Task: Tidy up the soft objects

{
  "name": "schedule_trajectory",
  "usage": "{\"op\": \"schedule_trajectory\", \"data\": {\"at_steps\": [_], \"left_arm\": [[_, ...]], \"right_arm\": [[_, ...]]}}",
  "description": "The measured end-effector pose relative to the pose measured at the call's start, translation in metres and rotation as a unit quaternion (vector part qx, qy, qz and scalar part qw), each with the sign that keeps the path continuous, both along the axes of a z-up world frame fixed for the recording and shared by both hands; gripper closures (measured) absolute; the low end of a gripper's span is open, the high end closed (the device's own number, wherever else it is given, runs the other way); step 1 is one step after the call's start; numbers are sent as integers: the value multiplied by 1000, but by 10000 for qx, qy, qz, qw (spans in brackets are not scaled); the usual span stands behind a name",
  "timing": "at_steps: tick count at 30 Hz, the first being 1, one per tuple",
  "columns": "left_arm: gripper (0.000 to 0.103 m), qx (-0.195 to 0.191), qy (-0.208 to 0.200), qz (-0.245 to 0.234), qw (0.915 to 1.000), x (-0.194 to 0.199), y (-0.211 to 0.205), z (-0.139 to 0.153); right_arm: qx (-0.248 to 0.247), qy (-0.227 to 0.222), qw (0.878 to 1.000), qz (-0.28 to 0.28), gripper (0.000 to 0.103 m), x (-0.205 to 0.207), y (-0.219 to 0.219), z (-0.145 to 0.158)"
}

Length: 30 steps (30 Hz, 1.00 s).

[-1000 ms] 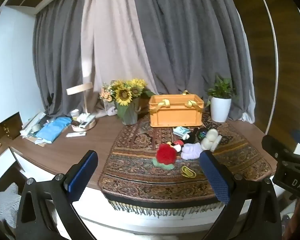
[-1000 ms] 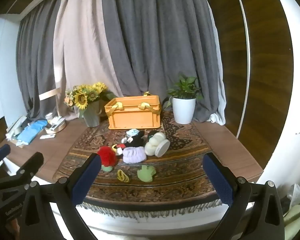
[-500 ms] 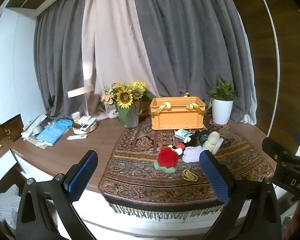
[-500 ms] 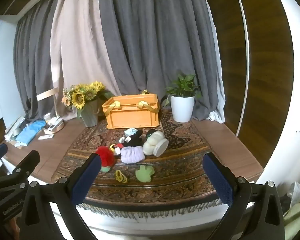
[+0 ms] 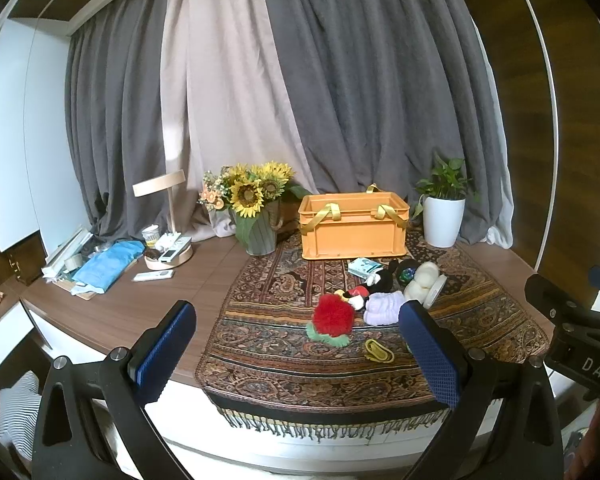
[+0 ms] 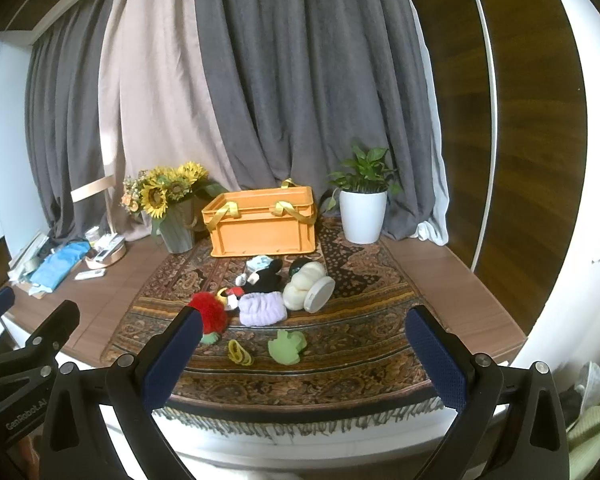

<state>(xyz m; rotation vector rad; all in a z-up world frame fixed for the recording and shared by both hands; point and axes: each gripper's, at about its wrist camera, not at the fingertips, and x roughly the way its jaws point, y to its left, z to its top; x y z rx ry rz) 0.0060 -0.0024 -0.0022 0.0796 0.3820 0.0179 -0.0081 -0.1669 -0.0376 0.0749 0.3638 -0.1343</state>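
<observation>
Grippers wide apart, holding nothing, low in both frames.
Left gripper and right gripper hover at the rug's near edge; soft toys cluster mid-frame on it, in front of the orange crate at centre, between sunflowers and plant.

Toys on a rug, crate behind them

The crate stands at the rug's back, a vase to its left, a pot to its right. Before the crate lie a mouse toy, a headband and a pompom; nearest the front edge, a frog. A lamp stands far left, off the rug.
</observation>
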Motion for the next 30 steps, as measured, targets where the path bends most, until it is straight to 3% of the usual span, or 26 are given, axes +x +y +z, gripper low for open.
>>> {"op": "schedule_trajectory", "data": {"at_steps": [30], "left_arm": [[0, 12, 16, -28, 10000, 2, -4, 0]], "right_arm": [[-2, 1, 10000, 12, 1, 0, 1, -1]]}}
